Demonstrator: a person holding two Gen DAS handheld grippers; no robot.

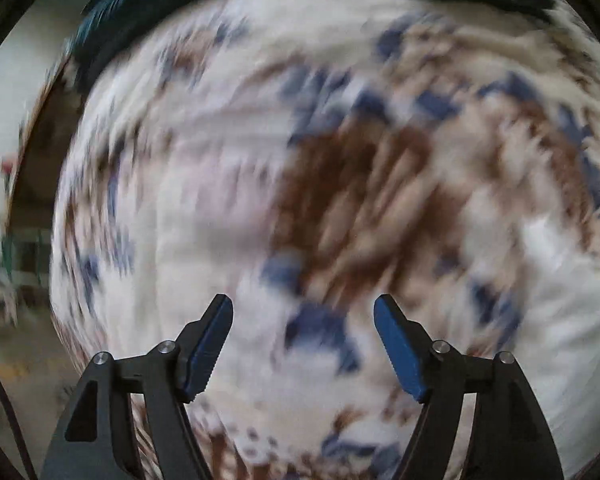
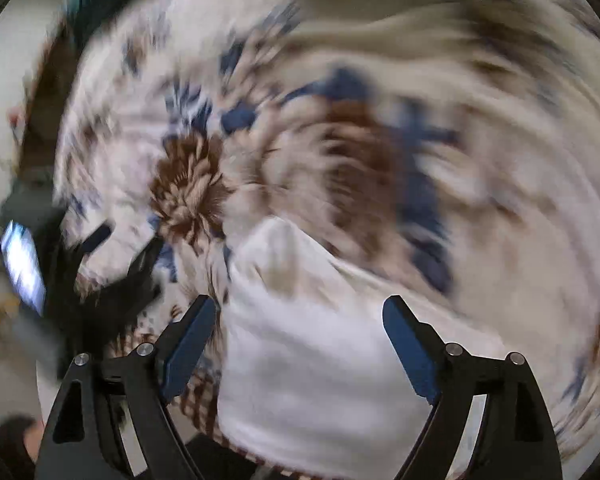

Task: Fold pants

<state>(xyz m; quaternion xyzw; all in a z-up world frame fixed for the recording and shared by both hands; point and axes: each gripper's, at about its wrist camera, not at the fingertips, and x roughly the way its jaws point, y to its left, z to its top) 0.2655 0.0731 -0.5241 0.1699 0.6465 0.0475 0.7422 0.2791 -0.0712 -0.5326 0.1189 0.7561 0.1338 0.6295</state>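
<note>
both views are heavily smeared by motion blur, so fine detail is lost. the left gripper (image 1: 303,309) hangs with its two blue-padded fingers (image 1: 214,350) spread wide, nothing between them, above one patterned bedspread (image 1: 204,184) printed white with brown and blue blotches. the right gripper (image 2: 299,309) likewise has its two fingers (image 2: 188,346) wide apart and grips nothing. one plain white garment, the pants (image 2: 316,356), lies on the bedspread directly under and ahead of the right gripper, its upper edge running to a rounded point; in the left wrist view the same white cloth shows only at the right edge (image 1: 568,320), well to the side of the left gripper. the blur hides whether the pants are folded or how many layers lie there. one dark teal fabric mass (image 1: 112,4) sits along the far edge of the bedspread in the left view. in the right wrist view the left gripper appears as a dark blurred shape at the left (image 2: 112,268), and beside it is one bright rectangular screen (image 2: 22,264), its nature unclear.
</note>
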